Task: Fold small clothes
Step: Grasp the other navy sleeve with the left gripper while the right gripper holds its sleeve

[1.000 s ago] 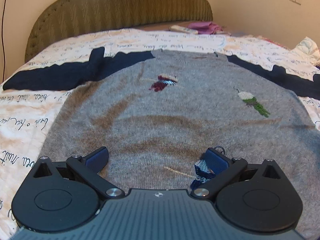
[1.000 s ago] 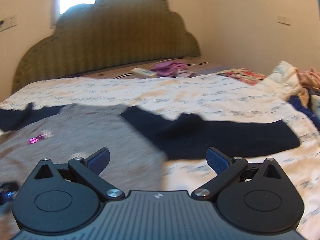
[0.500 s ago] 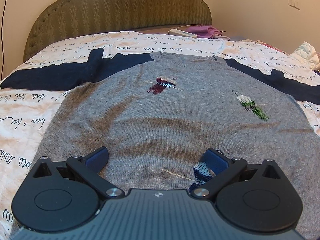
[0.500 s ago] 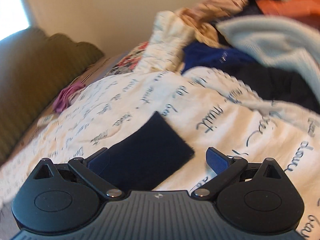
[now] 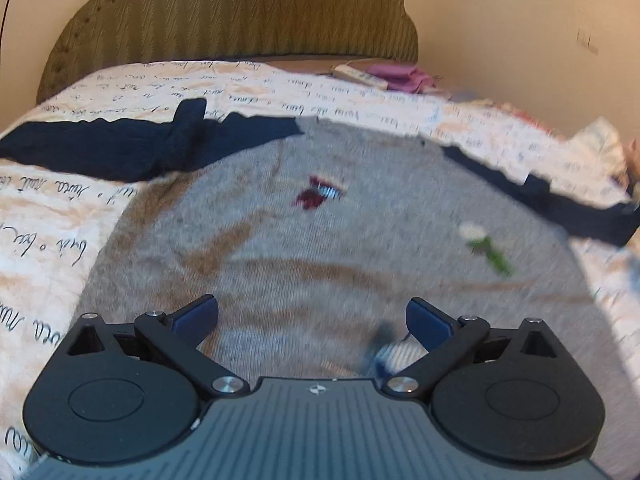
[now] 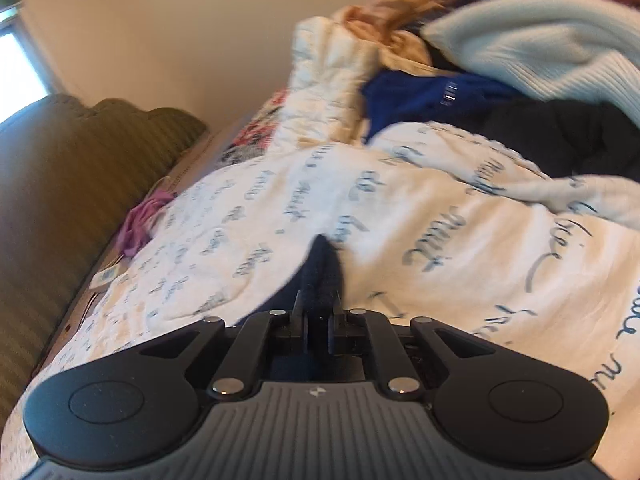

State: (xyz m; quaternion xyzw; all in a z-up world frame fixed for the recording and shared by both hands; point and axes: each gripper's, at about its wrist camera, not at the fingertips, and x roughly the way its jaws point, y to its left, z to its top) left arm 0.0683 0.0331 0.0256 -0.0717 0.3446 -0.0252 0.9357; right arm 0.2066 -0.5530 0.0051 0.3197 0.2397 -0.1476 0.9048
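While the right claw (image 6: 318, 320) pinches the navy cuff (image 6: 320, 268), the fold hangs on that one thin grip.
Nearest, the left claw (image 5: 312, 320) gapes wide and empty over the hem of the grey sweater (image 5: 320, 248), spread flat on the bed (image 5: 60, 216). If the knit slides out of the pinch, the sleeve (image 5: 560, 204) could drop crooked; farther right, it might snag the clothes pile (image 6: 520, 60).
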